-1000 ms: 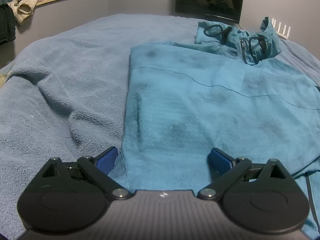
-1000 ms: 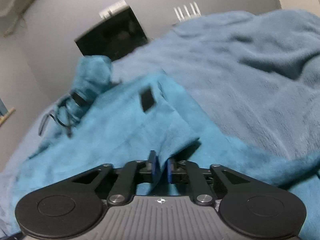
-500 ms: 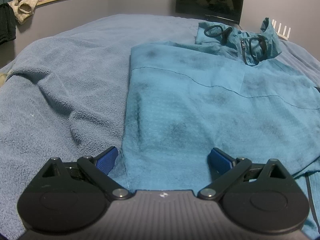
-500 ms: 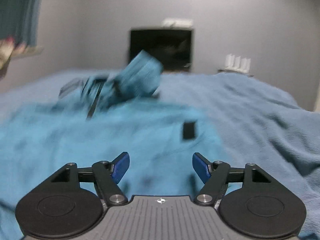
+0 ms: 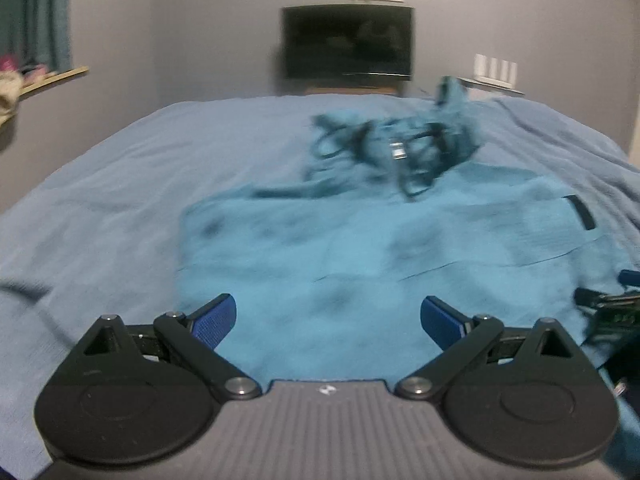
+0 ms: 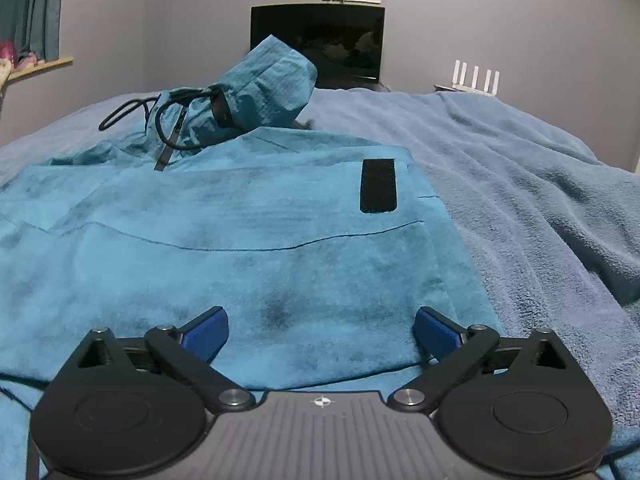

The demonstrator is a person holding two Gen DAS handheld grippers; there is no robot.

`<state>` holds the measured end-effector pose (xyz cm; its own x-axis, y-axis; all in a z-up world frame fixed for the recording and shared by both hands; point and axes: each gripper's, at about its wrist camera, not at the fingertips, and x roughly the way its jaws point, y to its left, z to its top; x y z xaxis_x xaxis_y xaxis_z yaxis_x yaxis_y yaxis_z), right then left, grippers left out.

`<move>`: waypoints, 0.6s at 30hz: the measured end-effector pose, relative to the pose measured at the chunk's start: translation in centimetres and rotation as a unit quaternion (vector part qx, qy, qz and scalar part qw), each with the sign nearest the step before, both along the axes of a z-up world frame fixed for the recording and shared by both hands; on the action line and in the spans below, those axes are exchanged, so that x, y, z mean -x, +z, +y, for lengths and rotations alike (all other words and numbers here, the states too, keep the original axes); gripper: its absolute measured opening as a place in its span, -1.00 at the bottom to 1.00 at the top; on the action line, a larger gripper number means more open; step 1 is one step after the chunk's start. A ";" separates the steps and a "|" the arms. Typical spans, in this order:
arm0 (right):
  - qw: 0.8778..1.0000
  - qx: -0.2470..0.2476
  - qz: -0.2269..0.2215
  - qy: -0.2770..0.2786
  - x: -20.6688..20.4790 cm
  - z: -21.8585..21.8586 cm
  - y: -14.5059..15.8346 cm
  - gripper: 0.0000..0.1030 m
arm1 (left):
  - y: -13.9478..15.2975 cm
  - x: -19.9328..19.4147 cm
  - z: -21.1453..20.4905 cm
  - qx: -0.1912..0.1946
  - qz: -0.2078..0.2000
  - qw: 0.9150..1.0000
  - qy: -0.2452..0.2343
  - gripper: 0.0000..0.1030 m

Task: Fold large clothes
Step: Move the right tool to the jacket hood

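A teal hooded jacket lies flat on the bed, sides folded in, its hood with black drawstrings bunched at the far end. A black patch sits near its right edge. My left gripper is open and empty above the jacket's near left part. My right gripper is open and empty above the near right part. The right gripper also shows at the right edge of the left wrist view.
A blue-grey blanket covers the bed, with folds on the right. A dark monitor stands against the far wall. A white router sits to its right. A window ledge with curtain is at the left.
My right gripper let go of the jacket's side flap, opened, and swung round to face along the jacket. My left gripper lifted and tilted up, staying open; its view is blurred by motion.
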<state>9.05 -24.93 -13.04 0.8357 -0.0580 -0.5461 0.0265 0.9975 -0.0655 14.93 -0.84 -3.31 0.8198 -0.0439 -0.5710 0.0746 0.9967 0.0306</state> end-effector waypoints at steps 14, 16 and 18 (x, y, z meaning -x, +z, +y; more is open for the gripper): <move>0.996 -0.064 -0.058 -0.006 -0.4 -0.2 1.8 0.99 | -7.5 -2.3 -2.0 -0.037 0.043 0.997 -0.047 0.99; 0.994 -0.090 -0.064 -0.002 -1.0 -0.2 2.5 0.98 | -7.7 -2.3 -2.2 -0.044 0.040 0.997 -0.046 1.00; 0.992 -0.109 -0.060 0.002 -2.1 0.0 3.2 0.96 | -7.8 -2.1 -2.3 -0.041 0.039 0.997 -0.044 1.00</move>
<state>11.16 -24.95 -9.89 0.8953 0.0536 -0.4422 0.0176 0.9877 0.1553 17.05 -3.15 -11.09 0.7678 -0.0642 -0.6374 0.1663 0.9808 0.1015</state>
